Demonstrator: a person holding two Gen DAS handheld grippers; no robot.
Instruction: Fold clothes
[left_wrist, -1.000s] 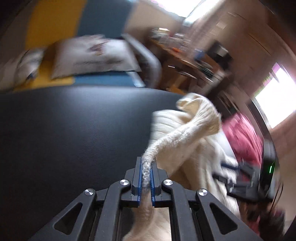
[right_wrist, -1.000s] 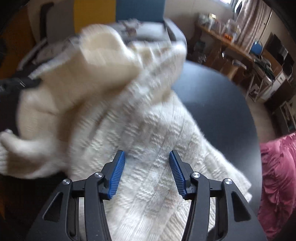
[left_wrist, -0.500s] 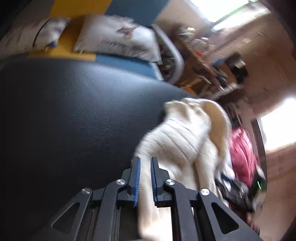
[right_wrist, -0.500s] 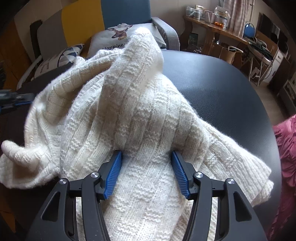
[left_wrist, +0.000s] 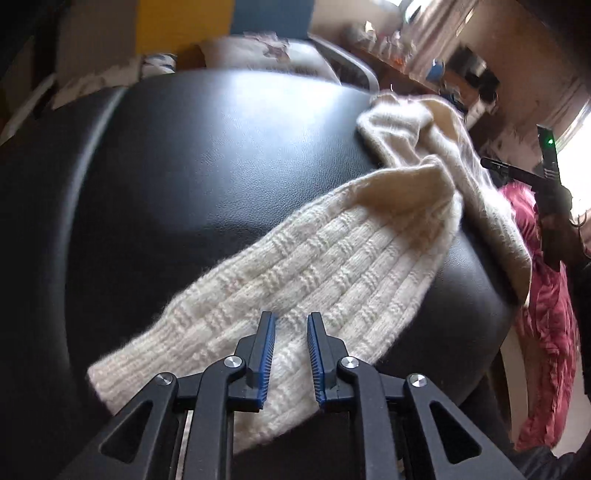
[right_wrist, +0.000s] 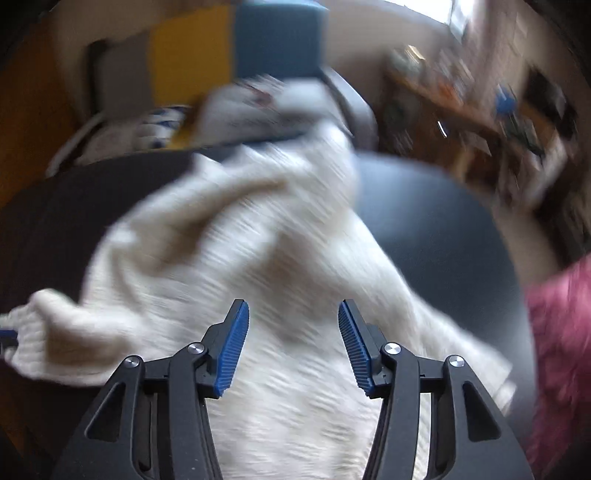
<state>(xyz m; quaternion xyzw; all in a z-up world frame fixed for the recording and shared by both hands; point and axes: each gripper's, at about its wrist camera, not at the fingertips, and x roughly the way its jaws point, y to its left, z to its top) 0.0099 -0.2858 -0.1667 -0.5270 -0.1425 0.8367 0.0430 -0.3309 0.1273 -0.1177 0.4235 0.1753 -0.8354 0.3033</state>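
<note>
The cream knitted sweater (left_wrist: 332, 266) lies on the black surface (left_wrist: 192, 177), with one sleeve stretched out flat. The left gripper (left_wrist: 290, 328) is above the sleeve's cuff end; its jaws are opening and press on nothing. The right gripper (right_wrist: 293, 325) has its jaws closing but wide apart above the sweater's bunched body, not clamping it.

Domestic living room, lived in; indicated by a black leather table (left_wrist: 207, 155); a yellow and blue sofa (right_wrist: 236, 55) set with printed cushions (left_wrist: 258, 51); a cluttered wooden shelf (right_wrist: 465, 107); daylight admitted through a window (left_wrist: 576, 136).
</note>
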